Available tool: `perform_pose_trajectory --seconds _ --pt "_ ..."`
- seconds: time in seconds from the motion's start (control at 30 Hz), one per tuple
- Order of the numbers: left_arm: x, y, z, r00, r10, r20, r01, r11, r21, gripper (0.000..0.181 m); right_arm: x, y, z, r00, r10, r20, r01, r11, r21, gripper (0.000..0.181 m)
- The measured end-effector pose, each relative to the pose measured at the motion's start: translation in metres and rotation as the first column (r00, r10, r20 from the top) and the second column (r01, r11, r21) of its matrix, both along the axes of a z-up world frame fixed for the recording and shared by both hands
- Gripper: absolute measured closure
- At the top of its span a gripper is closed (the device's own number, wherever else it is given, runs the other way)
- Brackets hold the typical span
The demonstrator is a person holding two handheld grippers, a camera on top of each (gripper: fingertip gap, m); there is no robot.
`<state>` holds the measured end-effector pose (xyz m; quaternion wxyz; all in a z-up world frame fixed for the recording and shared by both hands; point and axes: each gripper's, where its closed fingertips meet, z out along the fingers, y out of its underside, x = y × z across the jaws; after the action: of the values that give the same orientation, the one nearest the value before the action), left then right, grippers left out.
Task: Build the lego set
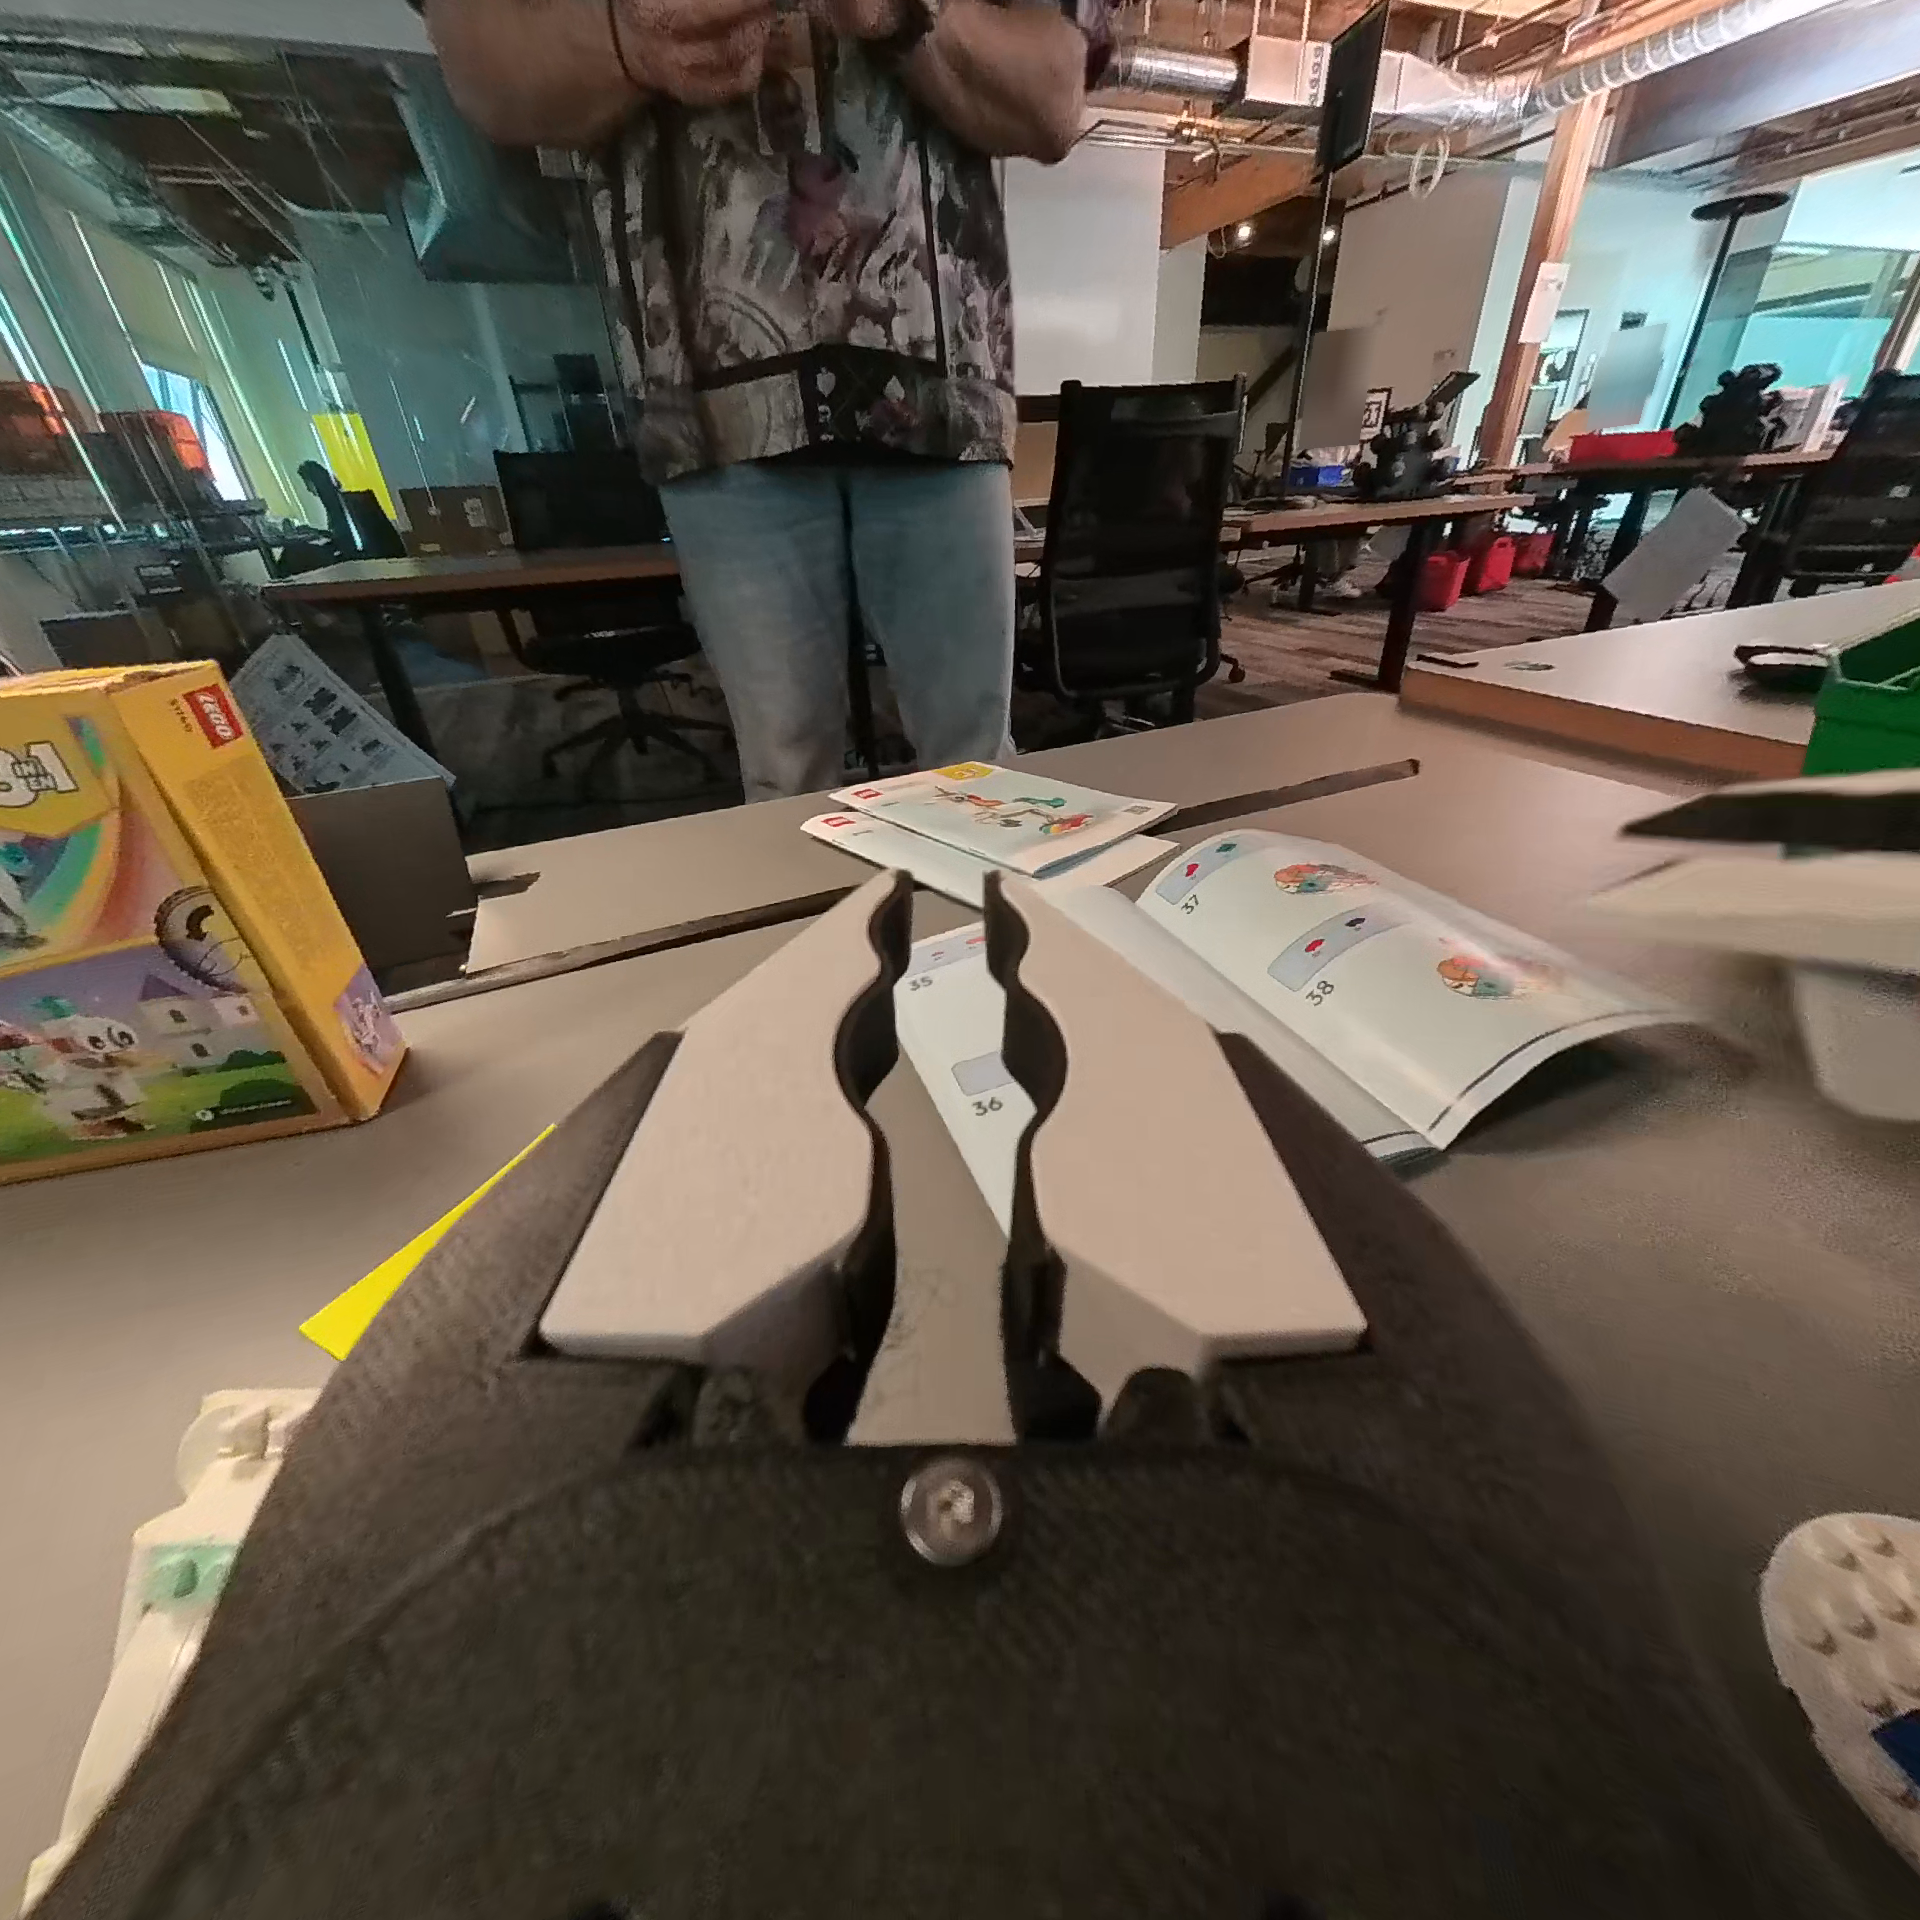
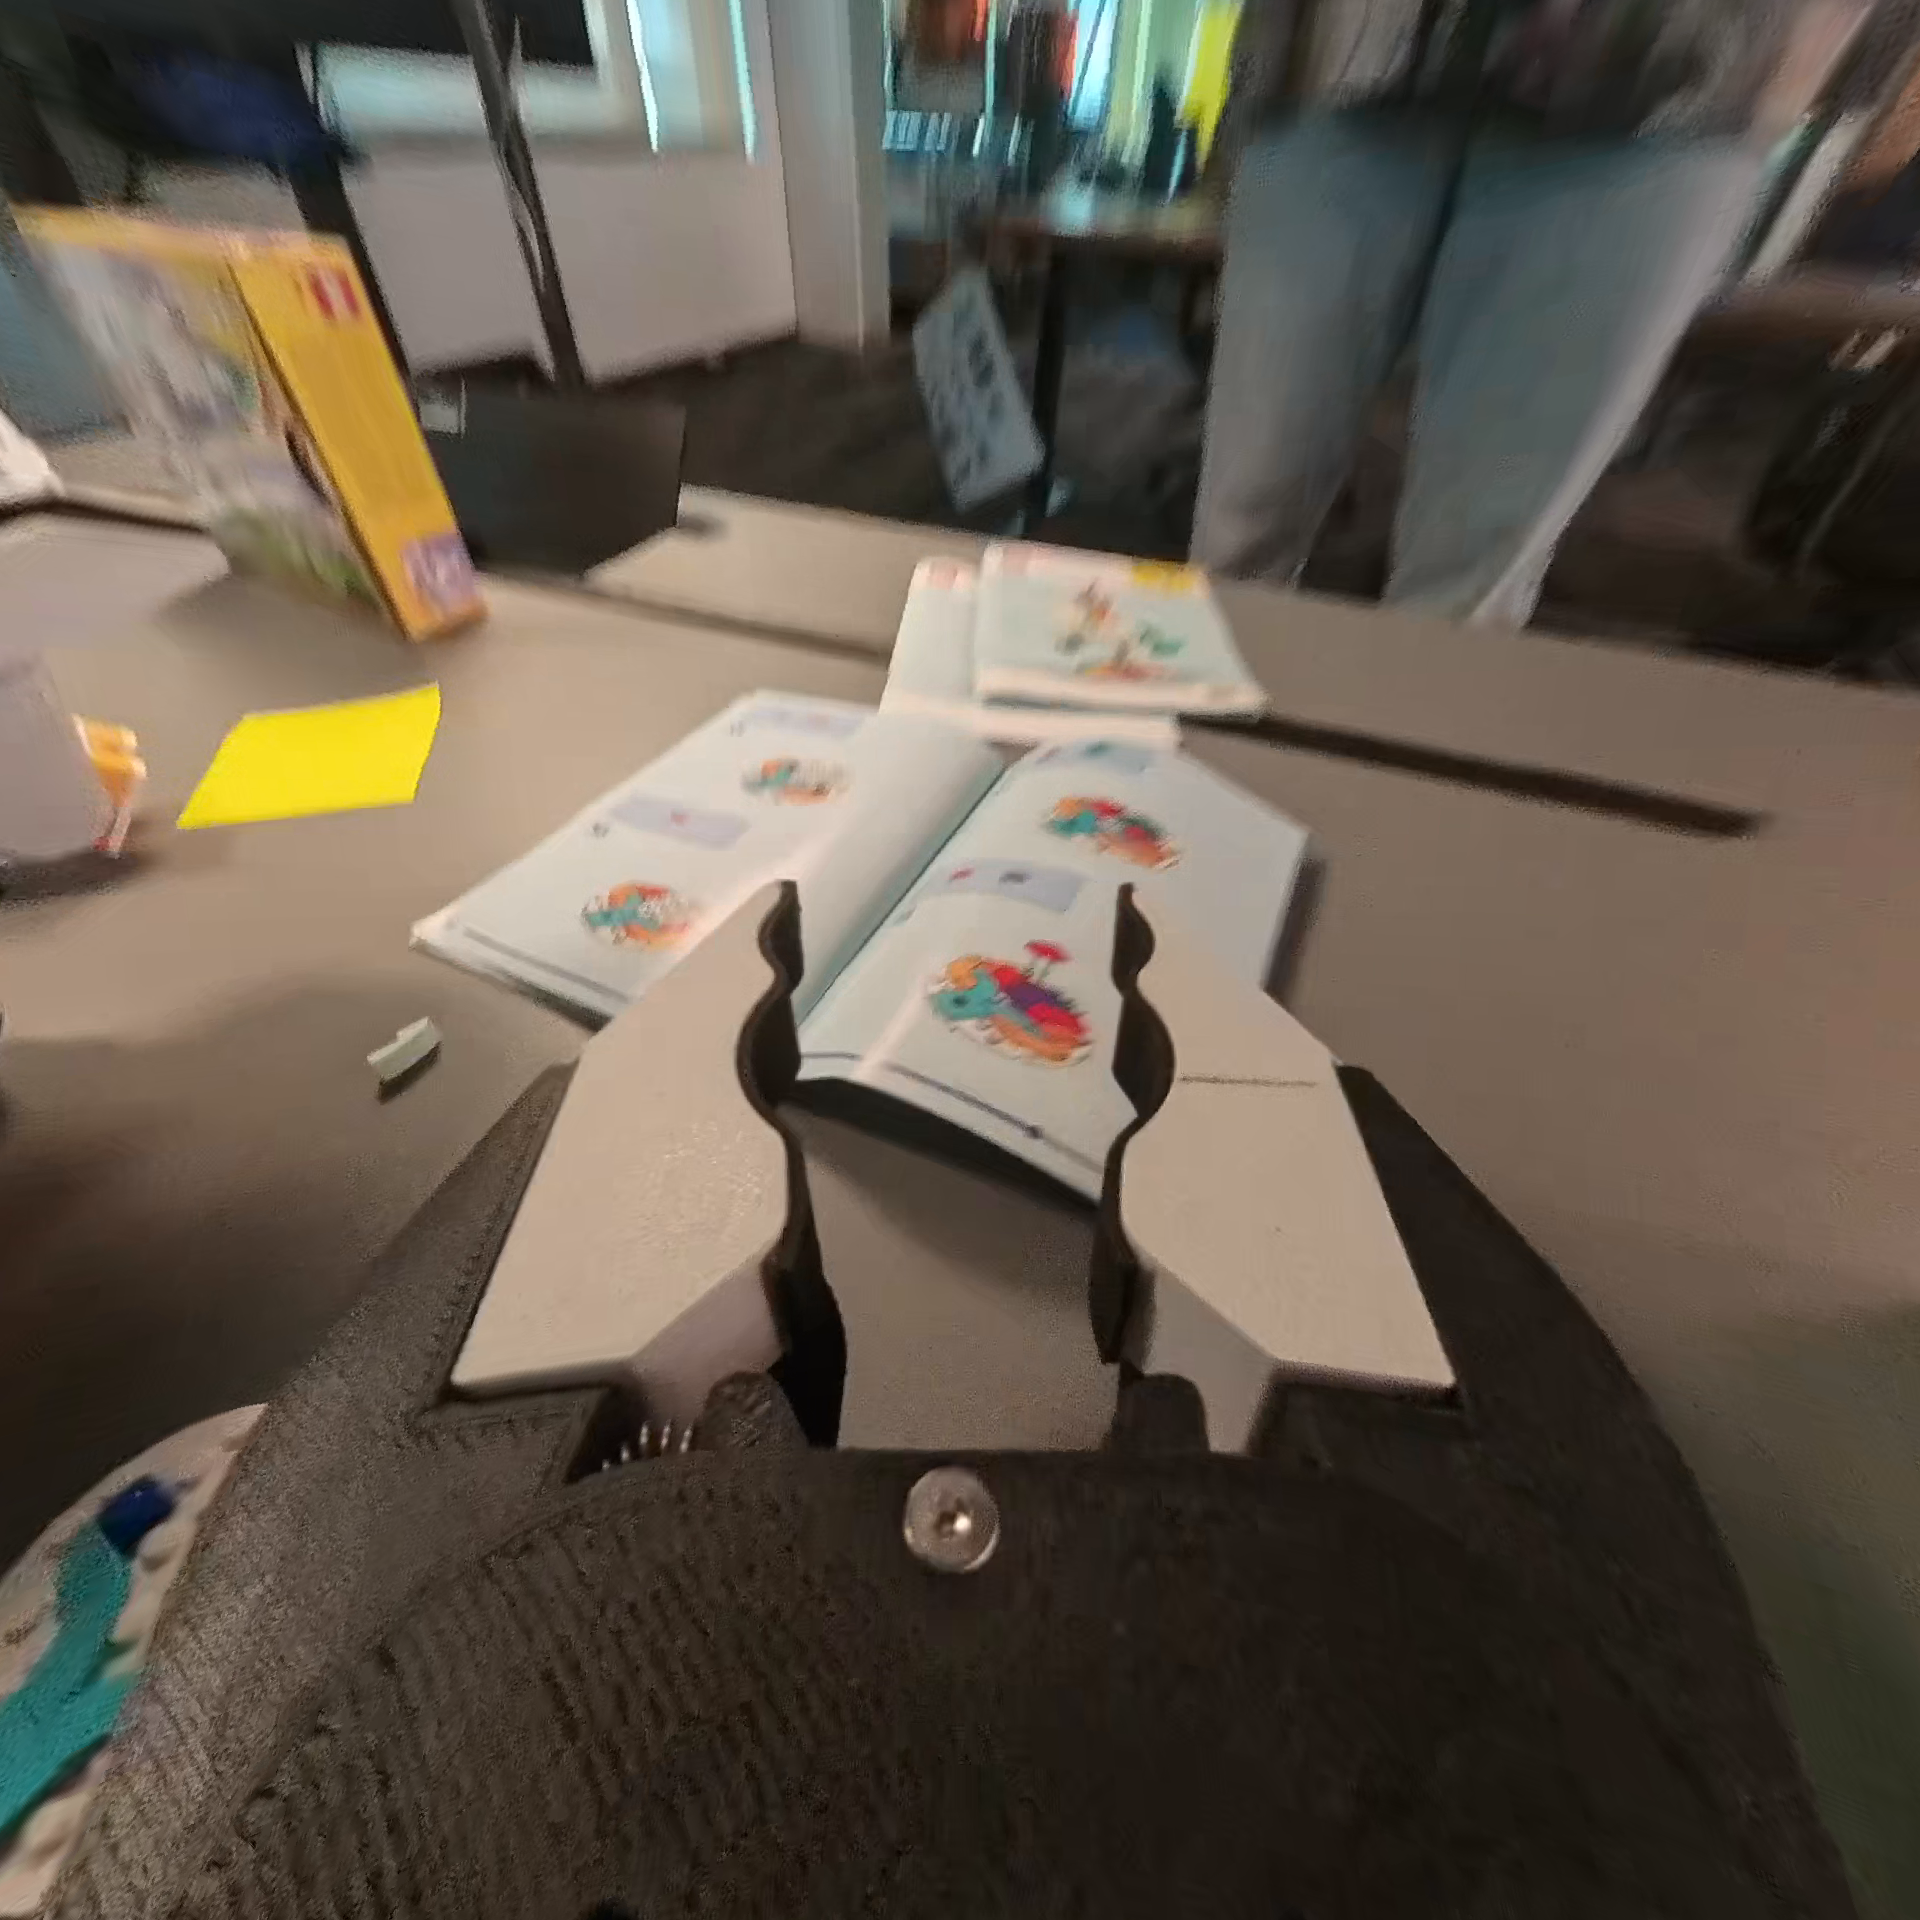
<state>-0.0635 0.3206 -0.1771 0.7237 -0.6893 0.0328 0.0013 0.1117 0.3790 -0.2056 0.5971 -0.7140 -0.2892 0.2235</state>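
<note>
Both grippers were empty: the left gripper (image 1: 948,904) showed a narrow gap between its fingers, the right gripper (image 2: 956,914) stood spread. An open instruction booklet (image 2: 935,914) lay mid-bench. A partly built white round assembly (image 2: 73,1621) sat at the near edge and a loose pale brick (image 2: 405,1049) lay unplaced, so most building appeared outstanding.

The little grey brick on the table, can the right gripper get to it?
Probably yes. The brick lies alone on bare table, just left of the right gripper, whose jaws are open and empty. Nothing sits between them; the open booklet lies beyond it.
</note>
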Motion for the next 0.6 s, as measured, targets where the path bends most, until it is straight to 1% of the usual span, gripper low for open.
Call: perform_pose_trajectory --seconds 0.07,0.13,0.23,0.3,0.37,0.47,0.6 --pt "0.001 -0.001 0.000 1.000 -0.004 0.001 0.004 1.000 0.005 0.169 0.026 -0.003 0.022 0.997 -0.036 -0.062 0.044 0.991 0.129 0.134" --pt "0.001 -0.003 -0.001 1.000 -0.005 -0.005 0.005 1.000 0.003 0.168 0.054 -0.005 0.039 0.991 -0.090 -0.097 0.111 0.963 0.245 0.146" --pt "0.000 -0.006 -0.001 1.000 -0.006 -0.020 0.006 1.000 0.001 0.168 0.086 -0.010 0.053 0.978 -0.166 -0.128 0.203 0.906 0.370 0.166" --pt "-0.002 -0.009 0.000 1.000 -0.005 -0.023 0.005 1.000 0.008 0.168 0.097 -0.013 0.058 0.967 -0.228 -0.112 0.254 0.857 0.447 0.178" --pt "-0.005 -0.010 0.001 1.000 0.001 -0.017 -0.001 1.000 0.015 0.169 0.096 -0.014 0.055 0.959 -0.278 -0.055 0.266 0.818 0.510 0.181" --pt "-0.006 -0.010 -0.001 1.000 0.000 0.001 0.000 1.000 0.007 0.171 0.082 -0.013 0.043 0.955 -0.287 0.074 0.206 0.823 0.529 0.181" --pt "-0.005 -0.010 -0.001 1.000 -0.005 -0.002 0.005 1.000 0.008 0.175 0.071 -0.015 0.037 0.956 -0.261 0.135 0.153 0.834 0.531 0.181"
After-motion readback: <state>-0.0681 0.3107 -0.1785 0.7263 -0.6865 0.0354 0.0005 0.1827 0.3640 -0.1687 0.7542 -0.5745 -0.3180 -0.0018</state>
